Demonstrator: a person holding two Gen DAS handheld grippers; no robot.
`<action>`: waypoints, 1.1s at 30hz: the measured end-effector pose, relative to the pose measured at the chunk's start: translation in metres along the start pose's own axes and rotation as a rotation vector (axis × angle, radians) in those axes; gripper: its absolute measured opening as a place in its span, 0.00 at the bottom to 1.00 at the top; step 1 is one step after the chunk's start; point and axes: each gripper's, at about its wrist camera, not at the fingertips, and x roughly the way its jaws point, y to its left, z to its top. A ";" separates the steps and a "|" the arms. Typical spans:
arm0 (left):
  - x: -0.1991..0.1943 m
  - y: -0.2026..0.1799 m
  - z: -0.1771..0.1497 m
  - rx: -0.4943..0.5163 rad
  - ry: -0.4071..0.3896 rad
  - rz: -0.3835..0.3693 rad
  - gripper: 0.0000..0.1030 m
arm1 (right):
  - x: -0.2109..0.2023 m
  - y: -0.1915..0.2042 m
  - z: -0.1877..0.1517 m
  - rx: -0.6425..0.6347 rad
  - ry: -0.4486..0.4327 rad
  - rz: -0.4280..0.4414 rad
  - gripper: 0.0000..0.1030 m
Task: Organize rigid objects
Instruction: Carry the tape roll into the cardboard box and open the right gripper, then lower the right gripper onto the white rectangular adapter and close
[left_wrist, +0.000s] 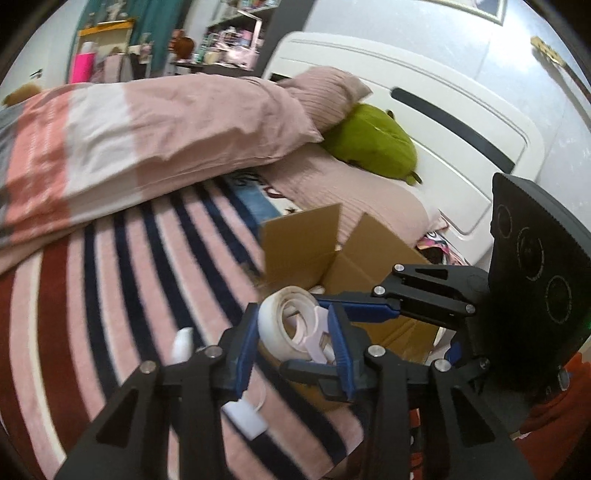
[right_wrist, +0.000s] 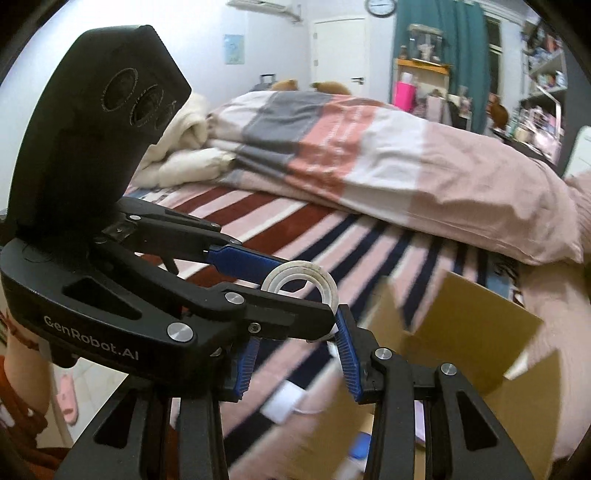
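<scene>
The roll of white tape (left_wrist: 286, 321) sits between the blue pads of your left gripper (left_wrist: 295, 339), and the pads press on its two flat sides, so that gripper is closed on the roll. A pale pink holder piece (left_wrist: 318, 341) pokes out of the roll's middle. The roll is up in the air, above the striped blanket (left_wrist: 129, 266) and right in front of the open cardboard box (left_wrist: 332, 254).

From the right wrist camera you see the same tape roll (right_wrist: 317, 282) held at the tip of the left gripper (right_wrist: 295, 284), which reaches in from the left side. Your right gripper (right_wrist: 301, 365) is just below it. Its blue fingers (right_wrist: 349, 363) stand a little apart and I see nothing pinched between them.

A small white block with a cord (left_wrist: 245, 417) lies on the blanket under the grippers. Behind the box are a pink pillow (left_wrist: 325, 98) and a green soft toy (left_wrist: 369, 142). A folded quilt (right_wrist: 369, 158) lies across the bed.
</scene>
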 end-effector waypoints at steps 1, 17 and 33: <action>0.010 -0.008 0.006 0.011 0.014 -0.012 0.33 | -0.005 -0.009 -0.003 0.015 0.000 -0.013 0.34; 0.083 -0.053 0.040 0.083 0.191 -0.007 0.58 | -0.024 -0.094 -0.036 0.199 0.164 -0.142 0.37; -0.024 0.007 0.010 0.017 -0.009 0.162 0.64 | -0.031 -0.045 -0.017 0.134 0.097 -0.065 0.48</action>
